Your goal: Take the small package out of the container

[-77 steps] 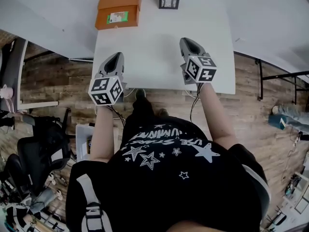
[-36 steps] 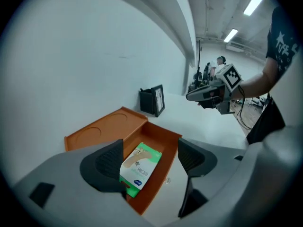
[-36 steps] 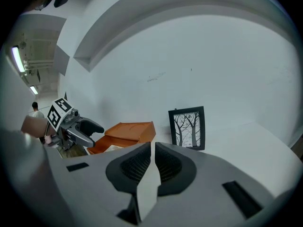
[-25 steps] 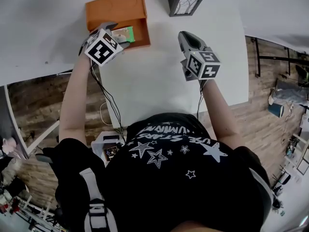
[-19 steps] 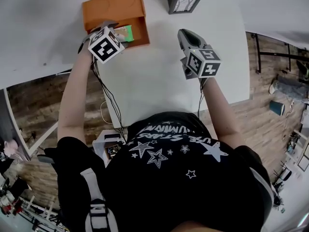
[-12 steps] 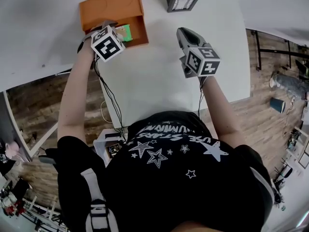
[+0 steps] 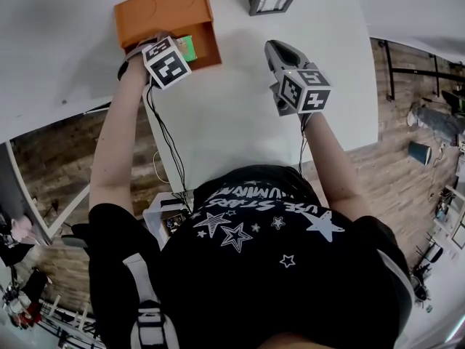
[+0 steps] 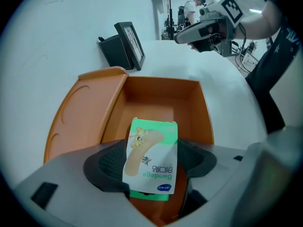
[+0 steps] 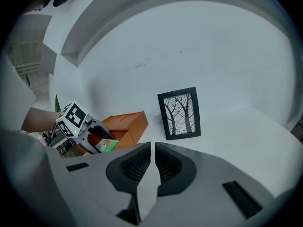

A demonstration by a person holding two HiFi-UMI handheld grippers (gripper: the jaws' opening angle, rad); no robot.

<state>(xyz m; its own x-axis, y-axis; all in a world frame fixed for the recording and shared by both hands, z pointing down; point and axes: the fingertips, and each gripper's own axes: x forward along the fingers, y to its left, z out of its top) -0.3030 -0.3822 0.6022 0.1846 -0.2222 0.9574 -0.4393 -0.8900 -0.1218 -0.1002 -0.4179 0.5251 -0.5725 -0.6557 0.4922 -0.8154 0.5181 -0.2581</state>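
A small green and white bandage package (image 8: 151,157) stands upright between the pads of my left gripper (image 8: 150,167), which is shut on it, just over the near end of the open orange container (image 8: 161,98). The container's lid (image 8: 80,112) lies folded out to the left. In the head view the left gripper (image 7: 166,57) is at the container's (image 7: 163,9) front edge, with the green package (image 7: 187,47) showing beside it. My right gripper (image 9: 152,148) hangs over the white table, shut with nothing between its jaws, well to the right of the container (image 9: 125,124).
A black picture frame (image 9: 180,112) with a tree print stands at the back of the white table (image 7: 240,122), right of the container. A white wall rises behind it. The table's front edge lies close to the person's body.
My left gripper has gone from the table's front edge to the orange container and closed on the package. The right gripper has stayed about where it was.
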